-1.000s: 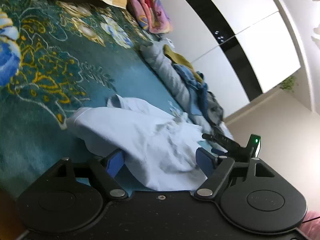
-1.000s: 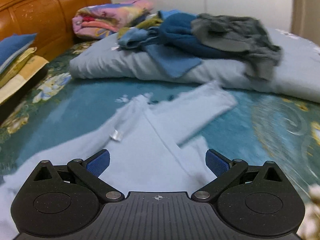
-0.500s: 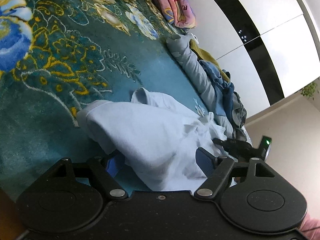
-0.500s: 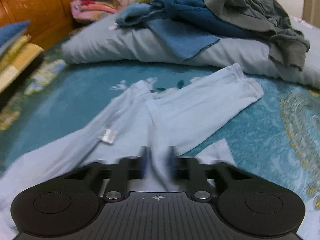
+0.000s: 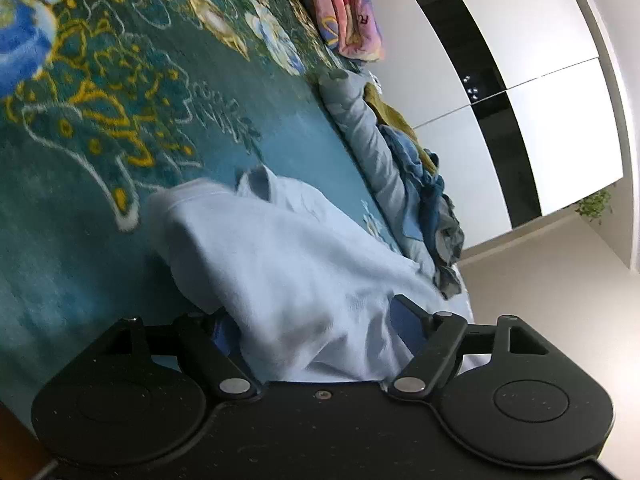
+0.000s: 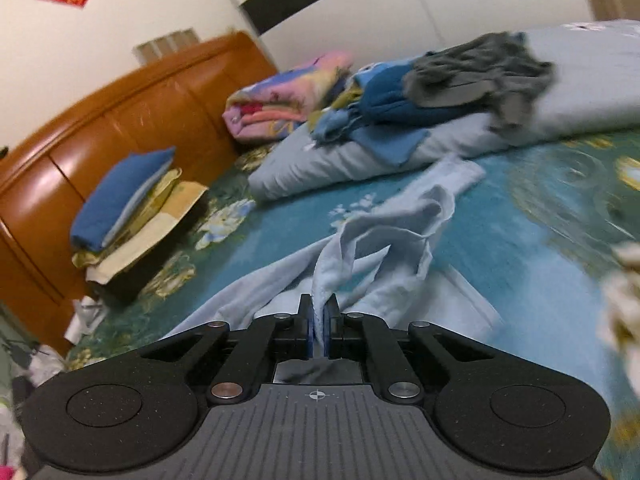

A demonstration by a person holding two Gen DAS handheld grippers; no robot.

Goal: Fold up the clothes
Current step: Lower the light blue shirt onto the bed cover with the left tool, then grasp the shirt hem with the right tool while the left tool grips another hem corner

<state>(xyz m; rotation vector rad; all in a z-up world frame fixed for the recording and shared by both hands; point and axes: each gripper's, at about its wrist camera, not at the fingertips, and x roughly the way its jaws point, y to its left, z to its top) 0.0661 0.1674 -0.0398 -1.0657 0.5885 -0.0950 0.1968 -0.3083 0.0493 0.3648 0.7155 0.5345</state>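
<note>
A pale blue garment (image 5: 280,260) lies bunched on the teal patterned bedspread (image 5: 100,128). My left gripper (image 5: 314,324) stands wide open around a thick fold of it; the cloth covers the left pad, and I see no squeeze on it. In the right wrist view my right gripper (image 6: 319,320) is shut on a pinched ridge of the same garment (image 6: 384,232). The cloth rises from the bed to the pads, and one sleeve (image 6: 452,176) trails toward the quilt.
A folded grey-blue quilt (image 6: 320,164) at the far side carries a heap of blue, grey and olive clothes (image 6: 460,80). A pink blanket (image 6: 280,104) lies by the wooden headboard (image 6: 120,120). Folded items (image 6: 128,196) are stacked at the left. White wardrobe doors (image 5: 560,120) stand behind.
My right gripper went from wide open to shut on the pale blue garment, then swung and lifted a ridge of cloth. The left gripper rolled a little and stayed open.
</note>
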